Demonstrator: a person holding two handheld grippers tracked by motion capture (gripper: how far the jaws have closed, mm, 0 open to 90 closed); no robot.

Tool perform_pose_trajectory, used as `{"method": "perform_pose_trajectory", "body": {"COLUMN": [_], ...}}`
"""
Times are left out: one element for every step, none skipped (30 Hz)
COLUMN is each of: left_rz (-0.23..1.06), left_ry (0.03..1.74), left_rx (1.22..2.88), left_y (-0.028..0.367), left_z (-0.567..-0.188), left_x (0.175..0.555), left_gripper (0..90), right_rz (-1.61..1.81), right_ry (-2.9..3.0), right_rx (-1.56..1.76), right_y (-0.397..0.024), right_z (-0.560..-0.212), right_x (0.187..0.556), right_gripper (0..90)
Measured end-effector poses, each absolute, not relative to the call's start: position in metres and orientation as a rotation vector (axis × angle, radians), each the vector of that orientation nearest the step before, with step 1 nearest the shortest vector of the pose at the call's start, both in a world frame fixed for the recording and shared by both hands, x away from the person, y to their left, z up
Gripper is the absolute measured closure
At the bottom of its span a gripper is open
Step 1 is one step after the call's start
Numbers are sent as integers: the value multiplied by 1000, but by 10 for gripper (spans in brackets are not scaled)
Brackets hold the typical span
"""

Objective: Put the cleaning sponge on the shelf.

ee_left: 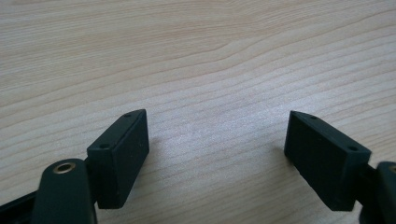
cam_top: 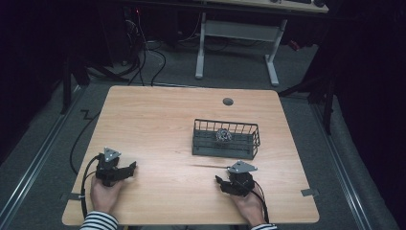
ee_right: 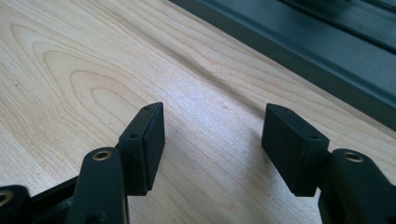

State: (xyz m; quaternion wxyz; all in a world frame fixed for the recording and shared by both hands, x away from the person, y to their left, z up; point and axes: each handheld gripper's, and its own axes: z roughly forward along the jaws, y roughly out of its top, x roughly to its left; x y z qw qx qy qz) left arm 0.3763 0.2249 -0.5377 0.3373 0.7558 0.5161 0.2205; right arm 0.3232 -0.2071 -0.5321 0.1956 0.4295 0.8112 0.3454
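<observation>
A dark wire basket (cam_top: pixel 226 139) sits right of centre on the wooden desk (cam_top: pixel 158 124), its long axis running left to right, a small metallic object (cam_top: pixel 223 134) inside. Near the front edge, the left tool (cam_top: pixel 128 168) and right tool (cam_top: pixel 219 181) rest with jaws apart, empty.

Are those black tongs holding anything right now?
No. The left tongs and the right tongs are both open over bare table, gripping nothing.

Wooden table (cam_top: pixel 158 124); dark wire basket (cam_top: pixel 203 143) right of centre.
</observation>
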Motion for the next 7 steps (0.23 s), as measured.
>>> {"method": "perform_pose_trajectory", "body": {"left_rz": [575, 575, 575, 575, 574, 574, 573], "left_ry": [1345, 1345, 1345, 1345, 1344, 1343, 1343], "left_rx": [1970, 1970, 1970, 1970, 1970, 1971, 1971], "left_y": [225, 225, 225, 225, 225, 225, 225], "left_z": [-538, -538, -538, -538, -538, -538, -538], "left_x": [376, 376, 376, 376, 376, 376, 376], "left_gripper": [223, 223, 223, 223, 223, 223, 221], "right_rz": [968, 968, 968, 968, 967, 967, 968], "right_ry": [2273, 2273, 2273, 2273, 2275, 2275, 2275], "right_rx": [1203, 1205, 1205, 1205, 1205, 1205, 1203], "right_y": [-207, -207, -207, -207, -207, -207, -207], "right_z": [-532, -532, -532, -532, -532, -532, -532], "right_x": [323, 323, 323, 323, 323, 323, 324], "right_gripper": [399, 400, 399, 399, 399, 399, 399]}}
